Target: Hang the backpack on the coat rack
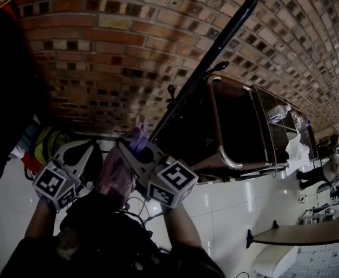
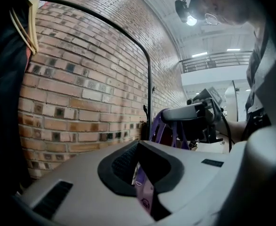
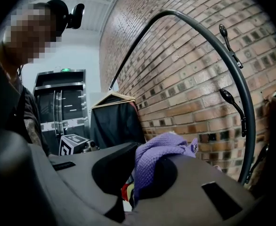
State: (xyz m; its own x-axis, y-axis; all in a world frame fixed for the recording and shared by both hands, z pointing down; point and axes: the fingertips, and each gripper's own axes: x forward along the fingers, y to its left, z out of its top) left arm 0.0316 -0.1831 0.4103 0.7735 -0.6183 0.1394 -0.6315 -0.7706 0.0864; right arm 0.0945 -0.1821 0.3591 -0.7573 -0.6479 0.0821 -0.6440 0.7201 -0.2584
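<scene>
Brick wall (image 1: 129, 51), coat rack (image 1: 211, 55) before us; our left gripper (image 2: 139, 166) and right gripper (image 3: 137, 173) clenched on purple backpack (image 3: 161, 147).

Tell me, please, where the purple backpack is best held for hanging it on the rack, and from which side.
Hold the backpack by its purple strap, one tongs from each side, as the left tongs and right tongs do now. Stretched between them, the strap probably forms an open loop that can slip over a hook.
</scene>
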